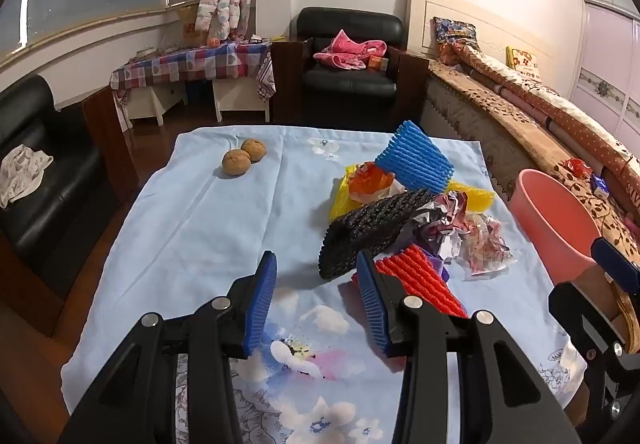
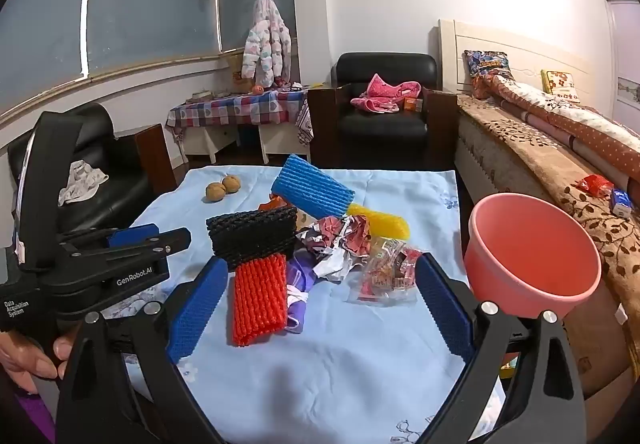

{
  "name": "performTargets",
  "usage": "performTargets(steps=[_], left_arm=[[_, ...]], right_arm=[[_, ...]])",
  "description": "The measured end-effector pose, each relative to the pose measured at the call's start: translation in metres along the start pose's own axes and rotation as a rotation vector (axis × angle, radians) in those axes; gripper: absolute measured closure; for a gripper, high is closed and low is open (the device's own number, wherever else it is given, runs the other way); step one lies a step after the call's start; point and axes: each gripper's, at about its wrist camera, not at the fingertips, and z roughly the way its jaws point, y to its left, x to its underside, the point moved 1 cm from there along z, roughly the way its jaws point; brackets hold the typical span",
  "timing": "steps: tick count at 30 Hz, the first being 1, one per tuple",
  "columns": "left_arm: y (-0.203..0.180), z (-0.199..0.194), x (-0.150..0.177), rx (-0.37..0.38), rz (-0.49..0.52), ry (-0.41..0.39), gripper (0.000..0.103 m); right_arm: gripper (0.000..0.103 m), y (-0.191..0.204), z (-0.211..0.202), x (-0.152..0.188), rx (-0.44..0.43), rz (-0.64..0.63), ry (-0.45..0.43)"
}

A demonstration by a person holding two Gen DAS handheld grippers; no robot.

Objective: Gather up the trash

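Note:
A pile of trash lies on the light blue tablecloth [image 1: 192,228]: a blue foam net [image 1: 416,159], a black foam net [image 1: 368,228], a red foam net [image 2: 258,300], yellow plastic [image 2: 384,222], crumpled paper [image 2: 340,240] and a clear wrapper [image 2: 386,276]. My left gripper [image 1: 316,262] is open with nothing between its pads, just left of the red net and in front of the black one. My right gripper [image 2: 322,264] is open wide, and the pile shows in the gap between its fingers. A pink bowl [image 2: 532,256] stands to the right of the pile.
Two brown round things [image 1: 244,157] sit at the far left of the cloth. A bed [image 2: 560,163] runs along the right side, black armchairs [image 1: 348,55] stand behind and to the left. A hand [image 2: 28,360] holds the left gripper's handle.

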Motion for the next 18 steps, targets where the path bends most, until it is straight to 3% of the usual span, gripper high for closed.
performTargets(steps=[18], left_arm=[[-0.006, 0.0056, 0.0022, 0.022, 0.018, 0.027, 0.061]], right_arm=[[0.012, -0.0052, 0.0022, -0.0021, 0.009, 0.018, 0.012]])
